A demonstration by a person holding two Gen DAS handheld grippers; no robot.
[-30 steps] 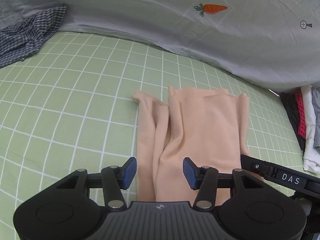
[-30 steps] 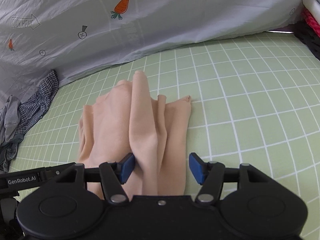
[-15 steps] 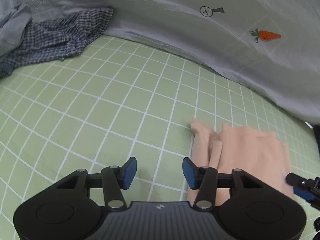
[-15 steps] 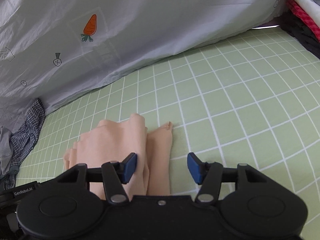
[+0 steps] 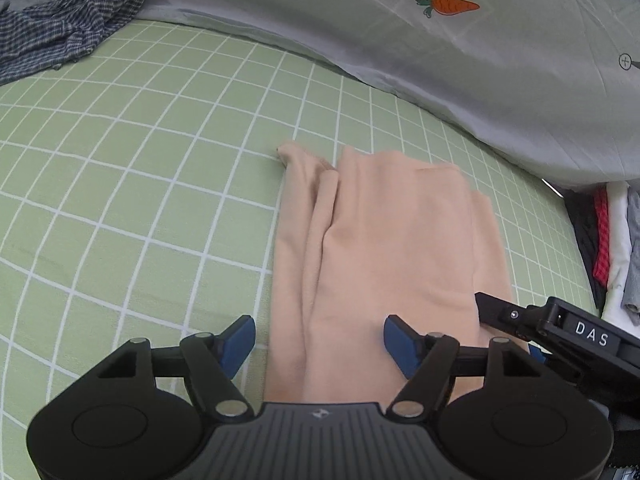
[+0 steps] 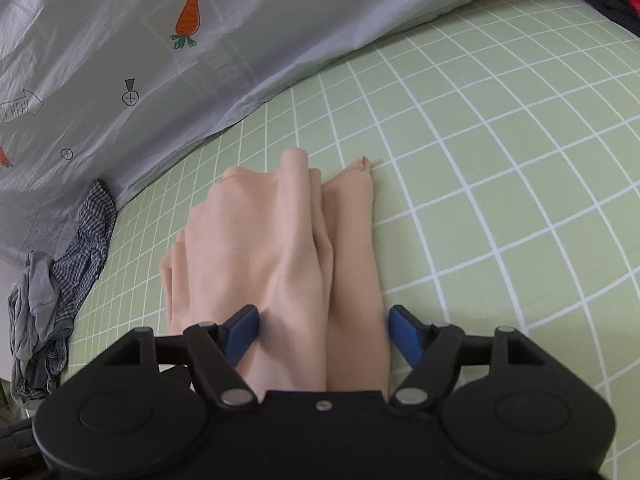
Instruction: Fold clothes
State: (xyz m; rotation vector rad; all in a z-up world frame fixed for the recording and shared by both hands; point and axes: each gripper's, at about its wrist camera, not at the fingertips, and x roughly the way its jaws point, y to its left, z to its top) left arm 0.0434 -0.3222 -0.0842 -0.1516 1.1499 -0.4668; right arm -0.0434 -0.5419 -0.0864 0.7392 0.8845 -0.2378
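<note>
A: Cloth (image 5: 384, 248) sits mid-bed on the green checked sheet (image 5: 132, 200), a peach strip running away from both cameras, its near end under the two tools.

B: Where do the grippers stand?

A: Left gripper (image 5: 319, 340) has its jaws opening, blue pads set wide either side of the cloth's left half, neither pad pressing on it. Right gripper (image 6: 323, 330) is opening too; the cloth's right half lies between its pads, which graze the edges but don't pinch.

B: So which step is this?

A: Looks like the lining-up before a grab at the near edge. Next, I'd say, both need to drop onto that hem, close together, then carry it forward onto the far end.

B: And the fabric?

A: Thin, soft, matte knit, by the look of it. Long ridges and a raised fold run lengthwise, so layers are already stacked and could slip apart if only the top one gets pinched.

B: Anything else about?

A: Grey carrot-print quilt (image 6: 168, 80) behind, rumpled plaid shirt (image 5: 68, 24) far left, clothes stack (image 5: 612, 240) at right.
</note>
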